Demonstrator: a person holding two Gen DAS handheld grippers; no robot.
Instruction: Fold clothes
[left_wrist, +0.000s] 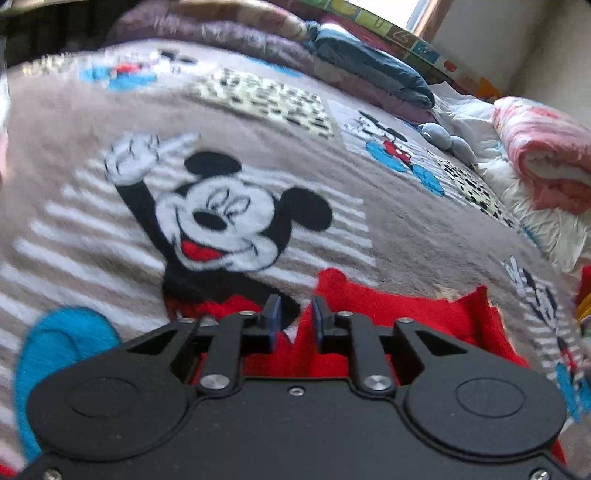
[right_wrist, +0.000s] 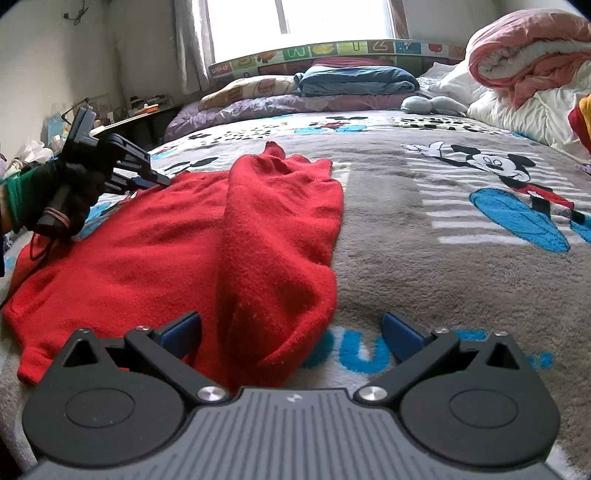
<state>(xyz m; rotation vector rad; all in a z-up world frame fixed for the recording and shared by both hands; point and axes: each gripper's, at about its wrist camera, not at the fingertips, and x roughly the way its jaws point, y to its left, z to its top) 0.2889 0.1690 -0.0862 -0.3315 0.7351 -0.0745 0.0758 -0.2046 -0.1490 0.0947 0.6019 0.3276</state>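
your right claw (right_wrist: 291, 334) sits nearest, its blue pads spread wide and holding nothing, with the near edge of the red sweater (right_wrist: 184, 240) lying between them. that sweater lies on the mickey mouse blanket (right_wrist: 424, 221) covering the bed, one side folded over the middle. your left claw (left_wrist: 295, 319) has its pads narrowed to a small gap around a peak of red fabric; whether they pinch it, you cannot tell.
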